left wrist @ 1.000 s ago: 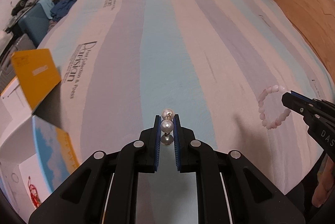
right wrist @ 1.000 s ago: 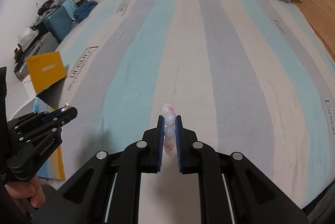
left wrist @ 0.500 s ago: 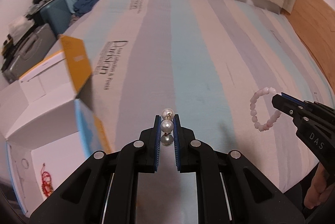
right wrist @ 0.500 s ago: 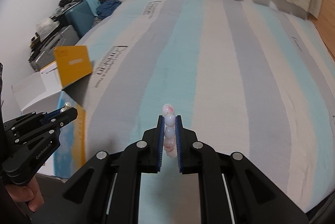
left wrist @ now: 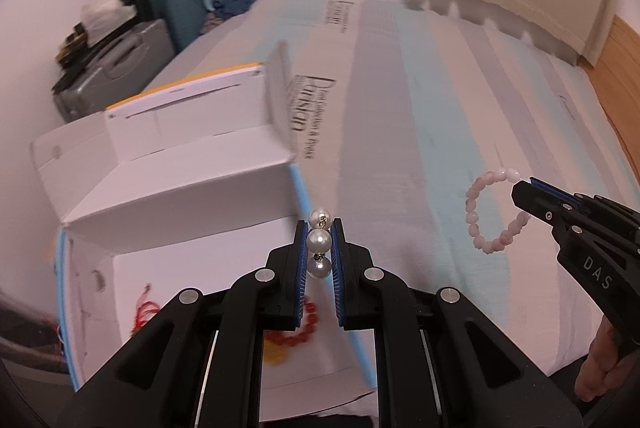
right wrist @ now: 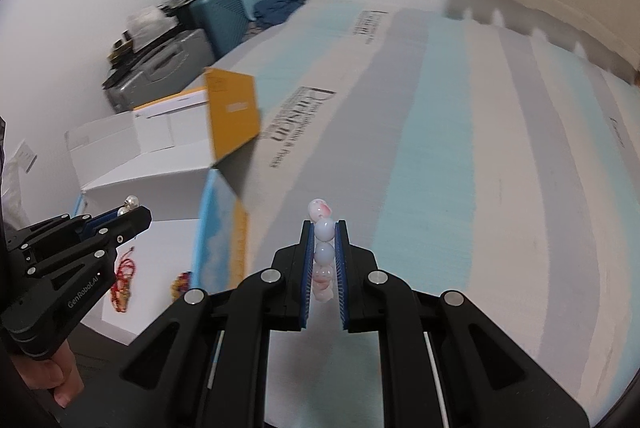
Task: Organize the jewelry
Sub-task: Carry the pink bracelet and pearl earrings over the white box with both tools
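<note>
- Left gripper [left wrist: 320, 240]: lower centre of the left wrist view, jaws drawn narrow and clamped on a pearl piece [left wrist: 319, 240].
- Pearl piece sits upright between the blue pads: one small white pearl pokes out above the fingertips, a larger white pearl is pinched at the tips, a greyer pearl hangs lower in the gap. Small metal links join them. Whether it is an earring or a pendant I cannot tell.
- In the right wrist view the same left gripper [right wrist: 134, 214] enters from the lower left, pearls showing at its tip; a hand [right wrist: 54, 380] grips its handle at the bottom left edge.
- Right gripper [right wrist: 323, 236]: lower centre of its own view, jaws likewise narrow, holding a pink bead bracelet [right wrist: 322, 232].
- Bracelet beads run in a line along the gap between the pads; top bead, white with red mottling, stands clear above the tips.
- In the left wrist view the right gripper [left wrist: 522, 187] comes in from the right edge; the bracelet [left wrist: 494, 209] hangs from its tip as an open ring of pale pink round beads, in the air over the striped bed cover [left wrist: 440, 107].
- White cardboard box [left wrist: 180, 163], flaps open, occupies the left of both views, beside the bed. Red beaded jewelry [left wrist: 296, 328] lies on its floor, partly behind the left gripper's fingers.
- Left gripper's tip appears over the box's right edge.
</note>
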